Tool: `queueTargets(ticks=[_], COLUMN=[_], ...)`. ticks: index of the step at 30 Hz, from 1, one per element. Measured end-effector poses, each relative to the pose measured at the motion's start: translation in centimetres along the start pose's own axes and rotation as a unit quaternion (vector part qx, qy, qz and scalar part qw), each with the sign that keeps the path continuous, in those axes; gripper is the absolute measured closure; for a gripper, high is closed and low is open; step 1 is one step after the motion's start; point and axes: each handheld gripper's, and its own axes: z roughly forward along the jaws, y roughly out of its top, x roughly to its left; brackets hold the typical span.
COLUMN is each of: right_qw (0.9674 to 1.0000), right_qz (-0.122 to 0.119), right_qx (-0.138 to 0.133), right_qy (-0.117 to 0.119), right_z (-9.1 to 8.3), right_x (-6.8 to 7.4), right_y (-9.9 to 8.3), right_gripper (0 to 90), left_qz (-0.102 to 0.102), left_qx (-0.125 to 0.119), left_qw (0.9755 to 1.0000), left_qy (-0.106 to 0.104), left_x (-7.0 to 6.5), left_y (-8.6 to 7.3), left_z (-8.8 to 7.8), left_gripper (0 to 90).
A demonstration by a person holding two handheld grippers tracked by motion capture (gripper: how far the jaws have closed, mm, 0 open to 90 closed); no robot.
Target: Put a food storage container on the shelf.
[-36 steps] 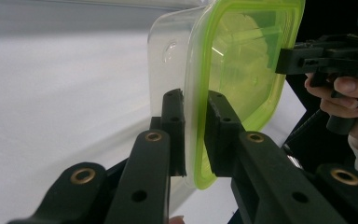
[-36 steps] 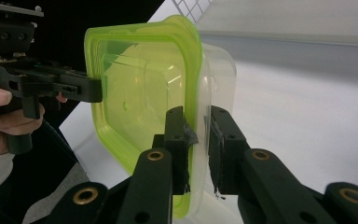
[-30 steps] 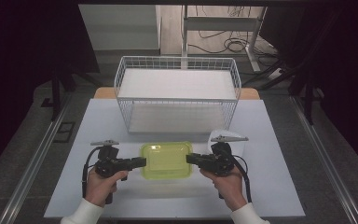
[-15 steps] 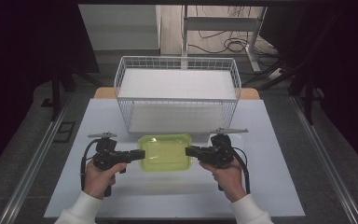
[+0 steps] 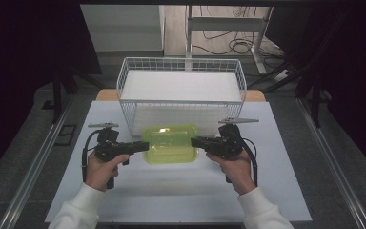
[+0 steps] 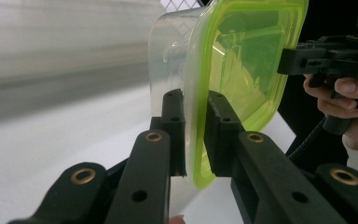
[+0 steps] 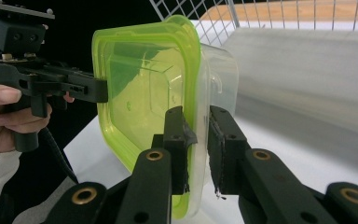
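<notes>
Yellow-green lid (image 5: 170,143), clear container (image 7: 221,74), white wire basket (image 5: 181,93), black jaws.

A white wire basket (image 5: 181,90) stands at the far middle of the white tabletop (image 5: 171,191), its floor lined with a white sheet. Its mesh wall also shows in the right gripper view (image 7: 261,14). A wooden board edge (image 5: 106,95) peeks out at both far corners under the white surface. Beyond, on the grey floor, lie dark cables (image 5: 228,45) beside a metal frame leg (image 5: 188,28). Metal rails (image 5: 38,162) run along both sides.
</notes>
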Motion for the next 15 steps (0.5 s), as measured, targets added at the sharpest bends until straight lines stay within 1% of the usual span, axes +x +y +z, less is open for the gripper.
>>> queueTargets(ticks=[4,9,15], right_qw=[1.0,1.0,0.9999], right_qz=[-0.006,-0.008,-0.011], right_qx=[-0.003,-0.002,-0.006], right_qy=[-0.001,-0.001,-0.001], right_z=[-0.2,-0.4,-0.5], right_x=[0.1,0.0,0.0], right_y=[1.0,2.1,3.2], right_gripper=[77.6,77.7,77.6], left_qz=[0.0,0.005,0.001], left_qx=[-0.003,-0.003,-0.008], left_qw=[1.0,1.0,1.0], left_qy=[-0.001,0.002,-0.002], left_x=[-0.2,-0.4,-0.3], left_y=[1.0,2.1,3.0], left_z=[-0.2,-0.3,-0.3], left_gripper=[79.8,79.9,79.9])
